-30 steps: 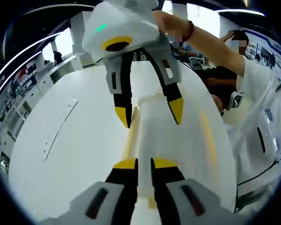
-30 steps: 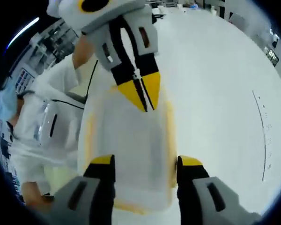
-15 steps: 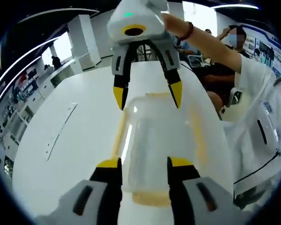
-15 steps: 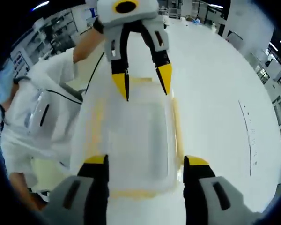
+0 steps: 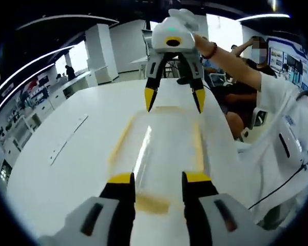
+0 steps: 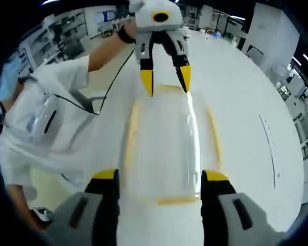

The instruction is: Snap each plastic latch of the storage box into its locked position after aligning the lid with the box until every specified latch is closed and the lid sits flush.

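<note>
A clear plastic storage box [image 5: 161, 146] with yellow trim lies lengthwise on the white table [image 5: 66, 154], its lid on. My left gripper [image 5: 159, 179] stands open at one short end, above a yellow latch [image 5: 151, 204]. My right gripper [image 5: 174, 98] stands open at the far short end. In the right gripper view the box [image 6: 164, 143] runs away from my right gripper [image 6: 160, 177], whose open jaws straddle the near end with its yellow latch [image 6: 177, 201]. The left gripper [image 6: 166, 82] hangs open over the far end. Neither gripper holds anything; blur hides the latch positions.
A person in a white top [image 5: 282, 138] stands close along one long side of the table, with an arm [image 5: 231, 59] reaching to the right gripper. A thin marked strip [image 5: 66, 138] lies on the table. Desks and shelves line the room behind.
My left gripper, nearly shut a second ago, has opened. Both grippers have drawn back and apart, so the whole length of the box now lies between them.
</note>
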{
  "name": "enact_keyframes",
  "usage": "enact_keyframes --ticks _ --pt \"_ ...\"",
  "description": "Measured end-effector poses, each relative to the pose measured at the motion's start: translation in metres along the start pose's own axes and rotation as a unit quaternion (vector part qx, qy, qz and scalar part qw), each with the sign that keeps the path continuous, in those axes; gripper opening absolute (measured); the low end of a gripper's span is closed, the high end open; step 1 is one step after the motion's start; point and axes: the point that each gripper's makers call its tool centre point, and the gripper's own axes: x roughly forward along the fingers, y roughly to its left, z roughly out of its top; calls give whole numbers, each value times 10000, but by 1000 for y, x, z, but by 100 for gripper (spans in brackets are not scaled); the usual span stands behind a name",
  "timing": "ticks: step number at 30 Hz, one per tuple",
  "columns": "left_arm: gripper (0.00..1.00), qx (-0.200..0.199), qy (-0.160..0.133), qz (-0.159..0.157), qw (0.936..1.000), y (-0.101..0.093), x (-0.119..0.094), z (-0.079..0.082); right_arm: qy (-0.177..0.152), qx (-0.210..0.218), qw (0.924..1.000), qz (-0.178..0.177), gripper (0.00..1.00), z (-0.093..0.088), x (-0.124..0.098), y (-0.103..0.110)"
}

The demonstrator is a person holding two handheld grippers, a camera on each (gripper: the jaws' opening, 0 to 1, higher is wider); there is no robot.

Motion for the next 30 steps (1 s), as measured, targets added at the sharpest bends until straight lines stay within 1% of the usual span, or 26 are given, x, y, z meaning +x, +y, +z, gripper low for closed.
enact_keyframes --ticks 2,4,6,7,11,13,16,19,21,23,26,28,30 --pt "35 -35 -83 49 9999 -2 -4 -4 -34 -47 10000 -73 63 0 -2 0" --pt "35 -95 -208 118 9997 -3 -8 -6 -144 -50 9999 -62 63 4 -3 -1" --pt "35 -146 -344 167 9992 -4 -13 -7 -148 -89 9998 -50 63 5 -2 2" --pt "35 -212 -463 234 9984 -3 -16 -7 -140 -125 9998 -60 63 6 -1 2" --pt "36 -280 -666 275 9970 -9 -26 -11 -198 -256 9994 -85 62 14 -1 1" --pt "37 -326 -696 280 9967 -9 -29 -15 -210 -287 9993 -81 62 18 0 -1" --pt "37 -428 -781 388 9953 -8 -34 -22 -195 -354 9992 -66 62 24 3 -5" --pt "39 -508 -794 483 9944 -8 -34 -26 -182 -437 9989 -65 59 31 3 -8" --pt "39 -559 -814 515 9938 -8 -33 -28 -272 -470 9985 -38 50 37 3 -12" --pt "40 -562 -821 509 9937 -7 -32 -29 -252 -527 9983 14 39 40 5 -14" --pt "40 -550 -829 512 9937 -11 -30 -29 -223 -603 9979 -3 24 44 5 -17" --pt "40 -551 -851 516 9935 -13 -30 -29 -219 -621 9978 9 22 45 5 -18" --pt "40 -550 -861 518 9934 -14 -30 -29 -218 -626 9978 7 16 45 5 -18"
